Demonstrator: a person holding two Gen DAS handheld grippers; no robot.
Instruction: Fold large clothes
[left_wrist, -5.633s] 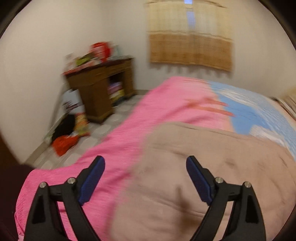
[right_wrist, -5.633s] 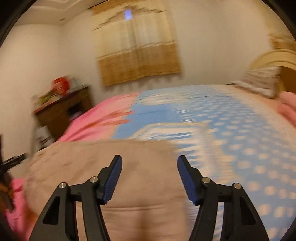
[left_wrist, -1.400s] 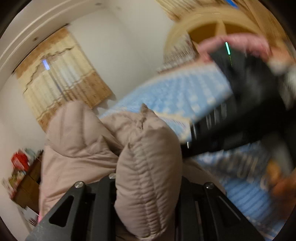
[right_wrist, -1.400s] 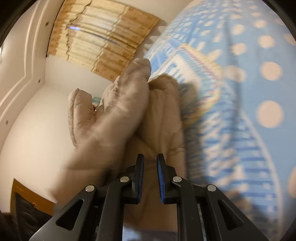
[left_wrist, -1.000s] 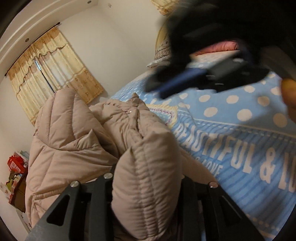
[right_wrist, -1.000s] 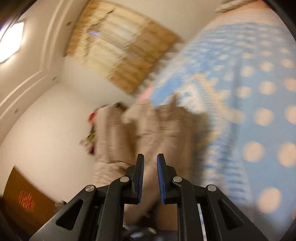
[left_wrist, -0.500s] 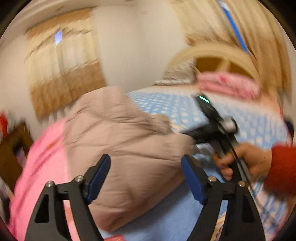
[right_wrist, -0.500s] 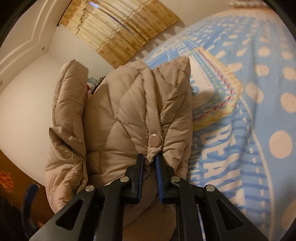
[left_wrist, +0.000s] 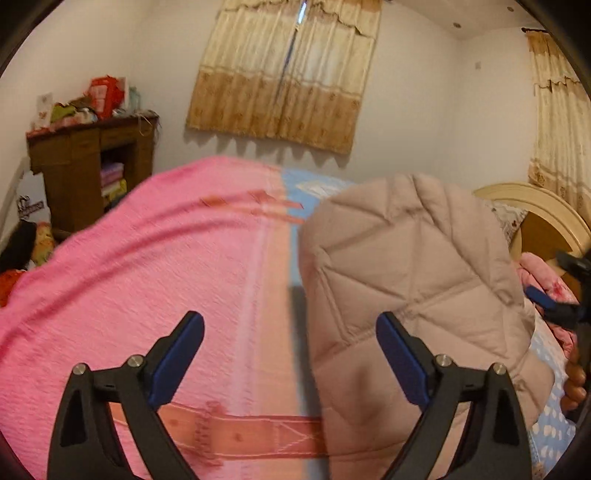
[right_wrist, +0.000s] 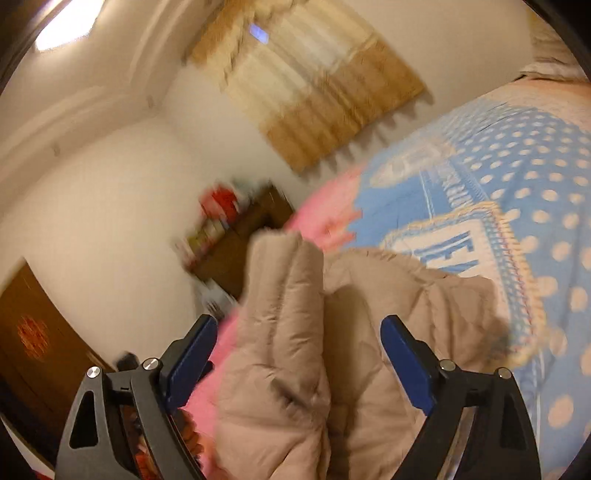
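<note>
Beige quilted puffer jacket (left_wrist: 417, 280), bunched on bed

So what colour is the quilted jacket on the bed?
Beige-tan, with diamond-pattern quilting; the jacket shows best in the left wrist view.

The beige puffer jacket (left_wrist: 413, 295) ran off the near edge of both views, its lower part unseen. The right view was motion-blurred, so the cabinet (right_wrist: 240, 240) and its clutter were unreadable. The right gripper (left_wrist: 554, 306) was cut by the left view's right edge.

beige quilted jacket (left_wrist: 413, 266), pink bedspread (left_wrist: 147, 258)
</note>
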